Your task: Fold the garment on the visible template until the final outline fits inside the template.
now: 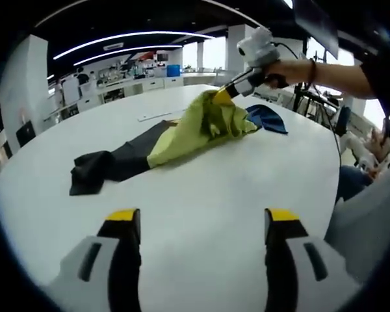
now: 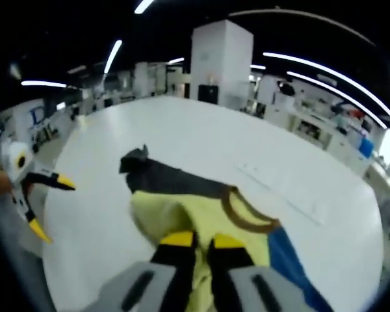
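Two sets of tongs are at work: the right tongs [image 2: 203, 242] pinch a raised fold of the garment [image 1: 182, 133], while the left tongs [image 1: 201, 221] hover spread and empty above the white table [image 1: 201, 188]. Yellow, black and blue with a brown neckband [image 2: 247, 214], it lies crumpled mid-table. Soft and light, it should drape and bunch readily, so hems or corners look best for gripping.
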A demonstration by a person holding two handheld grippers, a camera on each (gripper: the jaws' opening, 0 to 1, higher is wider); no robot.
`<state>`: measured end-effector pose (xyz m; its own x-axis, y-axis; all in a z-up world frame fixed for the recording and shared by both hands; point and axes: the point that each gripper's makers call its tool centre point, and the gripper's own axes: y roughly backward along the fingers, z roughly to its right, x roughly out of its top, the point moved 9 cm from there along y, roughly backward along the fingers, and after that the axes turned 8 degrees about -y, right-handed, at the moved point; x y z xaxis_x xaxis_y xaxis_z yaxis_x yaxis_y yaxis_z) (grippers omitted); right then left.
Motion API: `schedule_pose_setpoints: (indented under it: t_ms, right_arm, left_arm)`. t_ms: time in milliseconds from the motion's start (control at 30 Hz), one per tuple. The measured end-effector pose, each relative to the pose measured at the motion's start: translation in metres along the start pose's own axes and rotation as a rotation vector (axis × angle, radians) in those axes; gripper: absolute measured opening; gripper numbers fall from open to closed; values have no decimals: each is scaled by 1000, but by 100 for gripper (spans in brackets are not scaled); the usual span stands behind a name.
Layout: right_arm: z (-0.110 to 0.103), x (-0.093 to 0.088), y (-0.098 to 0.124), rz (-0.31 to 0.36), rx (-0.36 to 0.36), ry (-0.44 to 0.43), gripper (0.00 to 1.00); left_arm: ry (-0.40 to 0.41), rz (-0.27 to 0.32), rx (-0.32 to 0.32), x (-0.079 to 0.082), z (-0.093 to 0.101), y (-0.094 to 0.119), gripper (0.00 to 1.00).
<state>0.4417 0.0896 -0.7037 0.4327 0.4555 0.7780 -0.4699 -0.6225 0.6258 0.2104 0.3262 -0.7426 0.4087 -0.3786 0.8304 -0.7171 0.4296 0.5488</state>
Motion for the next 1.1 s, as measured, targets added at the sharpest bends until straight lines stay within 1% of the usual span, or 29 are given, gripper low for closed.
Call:
schedule_pose_setpoints:
  t_ms: [133,167,200,267,400,533,633,833,967,1033,1100]
  right_arm:
    - [5,-3,-8,-15,-3,-10,4]
    - [10,-3,-15,-19,-6,-14,4]
    - [12,-3,-17,-21,-8,-19,4]
    - [13,-4,-20,-27,-12,-29,4]
    - [19,-9,-31,-64,-29,-16,4]
    - [23,-16,-36,-86,-29,-47,4]
    - [25,-20,-41,-101,-29,-54,4]
    - [22,-23,-41,-109,-21,-73,4]
    - [23,-22,-38,-100,-40,-80,11]
    - [22,-20,-32,-89,-58,-95,19]
    - [24,-19,-29,-72,-63,-132,26]
  left_arm:
    - [10,3,2,1,0,-1,74]
    - [12,4,2,1,1,-2,74]
    - [15,4,0,1,1,-2,74]
    - [16,1,-2,0,2,-2,73]
    - [13,-12,-6,-2,2,-3,73]
    - [20,-16,-2,-3,1,-2,73]
    - [28,-17,2,-5,-1,-2,72]
    - [33,-22,2,-5,-1,-3,71]
    - [43,-14,2,-2,-2,-5,69]
    - [48,-10,8,0,-3,-6,67]
    - [56,-5,6,3,-5,-7,65]
